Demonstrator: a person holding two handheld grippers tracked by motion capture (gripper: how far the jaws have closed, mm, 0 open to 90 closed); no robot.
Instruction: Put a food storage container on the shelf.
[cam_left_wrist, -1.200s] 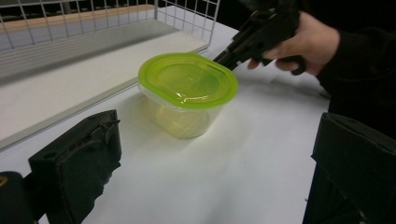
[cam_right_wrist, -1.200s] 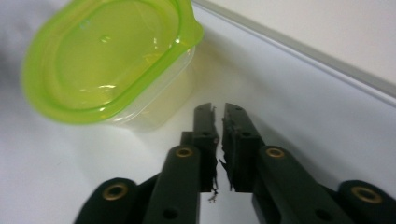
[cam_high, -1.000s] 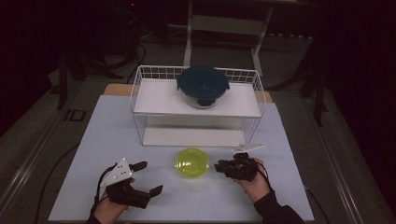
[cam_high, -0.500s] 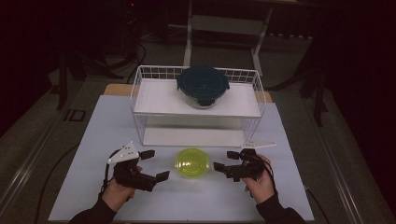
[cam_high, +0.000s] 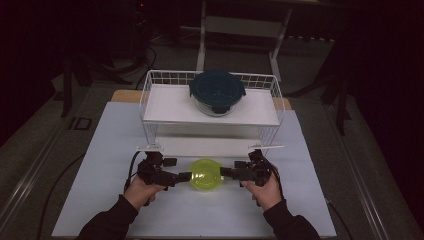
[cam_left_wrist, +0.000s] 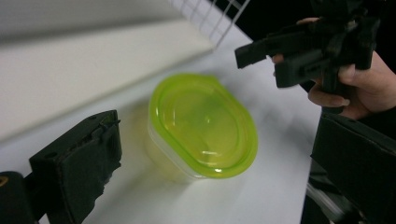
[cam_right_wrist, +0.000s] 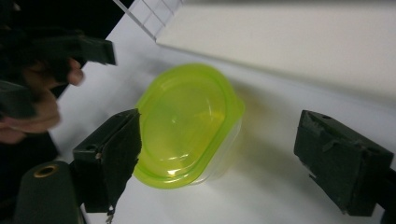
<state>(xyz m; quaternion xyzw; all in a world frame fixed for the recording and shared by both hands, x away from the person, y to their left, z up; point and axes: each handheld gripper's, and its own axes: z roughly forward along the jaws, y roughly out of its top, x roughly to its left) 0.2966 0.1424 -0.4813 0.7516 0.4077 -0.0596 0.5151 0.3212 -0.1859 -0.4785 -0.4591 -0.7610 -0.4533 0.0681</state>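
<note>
Green-lidded container (cam_high: 205, 174) on table (cam_high: 100, 150), wire rack (cam_high: 212, 107) just behind

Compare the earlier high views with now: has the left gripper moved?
Yes. The left gripper has moved right, toward the rack and up to the green container.

No text, label, brand, number or sign can be read anywhere in these views. The yellow-green lid of the container (cam_high: 205, 174) is plain, and the dark lid of the round container (cam_high: 217, 90) on the far rack (cam_high: 165, 105) bears no legible marking.
</note>
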